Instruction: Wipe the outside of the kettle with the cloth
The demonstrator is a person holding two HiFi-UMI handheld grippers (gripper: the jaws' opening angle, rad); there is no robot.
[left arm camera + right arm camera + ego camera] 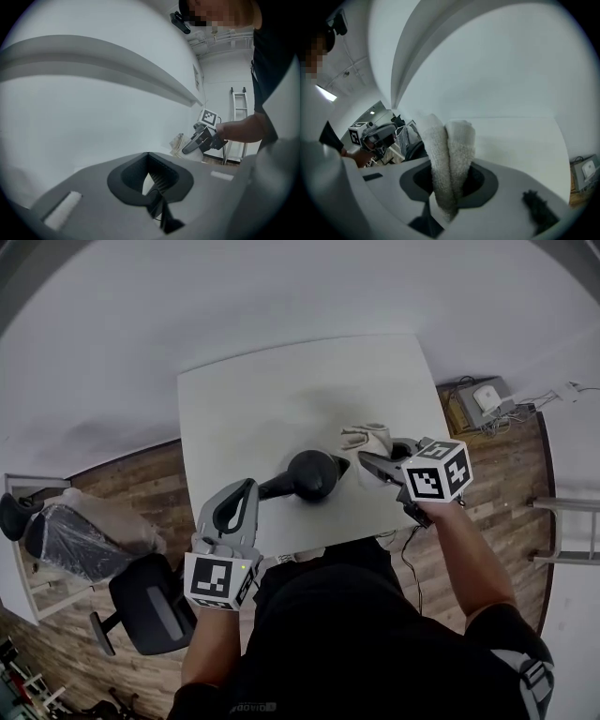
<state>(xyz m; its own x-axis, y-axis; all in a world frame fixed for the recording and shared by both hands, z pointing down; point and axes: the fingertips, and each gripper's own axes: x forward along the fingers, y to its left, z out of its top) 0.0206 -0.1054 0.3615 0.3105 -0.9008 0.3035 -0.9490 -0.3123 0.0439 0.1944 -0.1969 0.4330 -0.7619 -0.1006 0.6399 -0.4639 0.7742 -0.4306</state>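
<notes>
A black kettle (314, 474) sits near the front edge of the white table (281, 399), its long handle (275, 487) pointing left. My left gripper (251, 493) meets the end of that handle, and in the left gripper view its jaws (157, 190) are closed on a thin dark part. My right gripper (372, 463) is just right of the kettle, shut on a folded off-white cloth (366, 440). The right gripper view has the cloth (450, 150) standing up out of the jaws, with the kettle (415, 151) partly hidden behind it.
A black office chair (141, 601) and a plastic-wrapped chair (80, 535) stand on the wooden floor at the left. A box with a white device and cables (486, 397) lies at the right, and a metal rack (567, 531) is further right.
</notes>
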